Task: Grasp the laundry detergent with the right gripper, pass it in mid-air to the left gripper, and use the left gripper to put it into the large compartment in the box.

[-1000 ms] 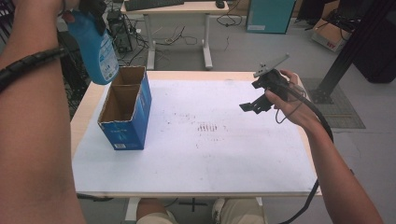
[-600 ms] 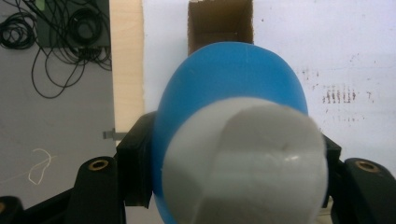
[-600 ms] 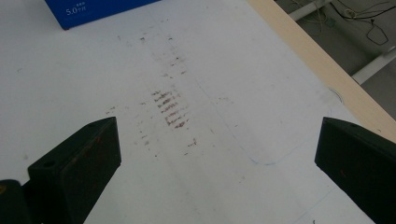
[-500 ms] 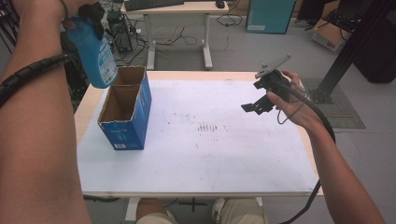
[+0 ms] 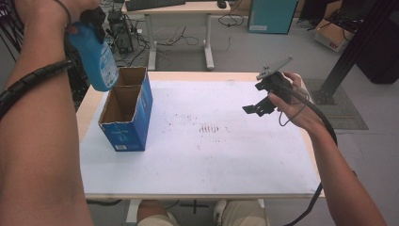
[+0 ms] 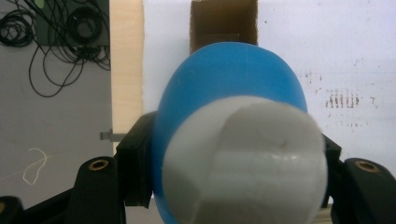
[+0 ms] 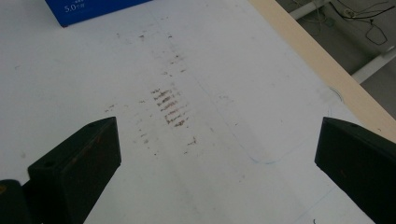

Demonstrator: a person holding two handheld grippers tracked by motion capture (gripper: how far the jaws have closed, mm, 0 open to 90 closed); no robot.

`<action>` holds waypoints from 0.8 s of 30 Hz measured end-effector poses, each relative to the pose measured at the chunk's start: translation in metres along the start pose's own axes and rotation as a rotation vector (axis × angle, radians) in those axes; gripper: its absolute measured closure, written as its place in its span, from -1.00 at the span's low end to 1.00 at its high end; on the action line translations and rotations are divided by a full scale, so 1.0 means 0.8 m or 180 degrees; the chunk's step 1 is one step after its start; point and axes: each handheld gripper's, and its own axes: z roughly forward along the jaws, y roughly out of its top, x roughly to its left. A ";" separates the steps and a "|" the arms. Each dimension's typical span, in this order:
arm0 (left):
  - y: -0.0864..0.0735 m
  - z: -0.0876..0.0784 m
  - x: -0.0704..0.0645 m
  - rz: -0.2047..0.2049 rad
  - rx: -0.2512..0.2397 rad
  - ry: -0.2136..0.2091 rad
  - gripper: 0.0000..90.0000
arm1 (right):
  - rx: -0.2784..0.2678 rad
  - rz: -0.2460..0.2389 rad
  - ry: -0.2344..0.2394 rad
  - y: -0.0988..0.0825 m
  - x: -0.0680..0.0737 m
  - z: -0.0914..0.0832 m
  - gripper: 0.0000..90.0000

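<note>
A blue plastic bottle (image 5: 96,54) with a white cap (image 6: 245,161) hangs upright in the air above the far end of an open blue cardboard box (image 5: 126,113). My left gripper (image 5: 91,19) is shut on the bottle near its top, high at the upper left of the high view. In the left gripper view the bottle (image 6: 224,79) sits between the black jaws, with the box's open compartment (image 6: 223,23) just beyond it. My right gripper (image 5: 256,109) is open and empty, held above the right side of the white table (image 5: 226,160). Its jaws stand wide apart over the tabletop (image 7: 210,186).
Dark smudges (image 5: 209,128) mark the middle of the tabletop. A pale wooden edge (image 7: 322,70) borders the white sheet. Behind the table stand another desk (image 5: 179,9), cables on the floor, a teal cabinet (image 5: 270,16) and a black post (image 5: 353,52).
The left gripper has carried the bottle slightly right and down, closer over the box's far end. The right gripper has barely moved.
</note>
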 end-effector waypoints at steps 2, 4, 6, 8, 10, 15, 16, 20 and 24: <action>0.000 0.003 0.000 -0.0001 0.0007 -0.0003 -0.19 | 0.0007 0.0011 -0.0004 0.001 0.001 0.000 -1.00; 0.000 0.005 0.002 0.0054 0.0015 0.0005 -0.19 | 0.0008 -0.0008 -0.0018 0.000 0.001 -0.001 -1.00; -0.001 0.010 0.000 -0.0014 0.0006 -0.0021 -0.19 | 0.0000 -0.0033 -0.0016 0.000 0.001 0.000 -1.00; -0.001 0.015 0.003 0.0041 0.0015 -0.0019 -0.19 | 0.0018 -0.0013 -0.0029 -0.001 0.002 0.001 -1.00; -0.002 0.020 0.004 0.0038 0.0023 -0.0020 -0.19 | 0.0033 -0.0010 -0.0030 -0.002 0.002 0.002 -1.00; -0.003 0.039 0.007 0.0014 0.0070 -0.0051 -0.19 | 0.0031 -0.0034 -0.0024 -0.002 0.003 0.001 -1.00; -0.004 0.043 0.007 0.0023 0.0072 -0.0051 -0.19 | 0.0042 -0.0025 -0.0038 -0.001 0.004 0.001 -1.00; -0.004 0.053 0.009 0.0018 0.0078 -0.0060 -0.19 | 0.0030 -0.0058 -0.0044 0.002 0.004 -0.001 -1.00; -0.004 0.062 0.009 0.0021 0.0080 -0.0079 -0.19 | 0.0042 -0.0097 -0.0045 0.005 0.005 -0.003 -1.00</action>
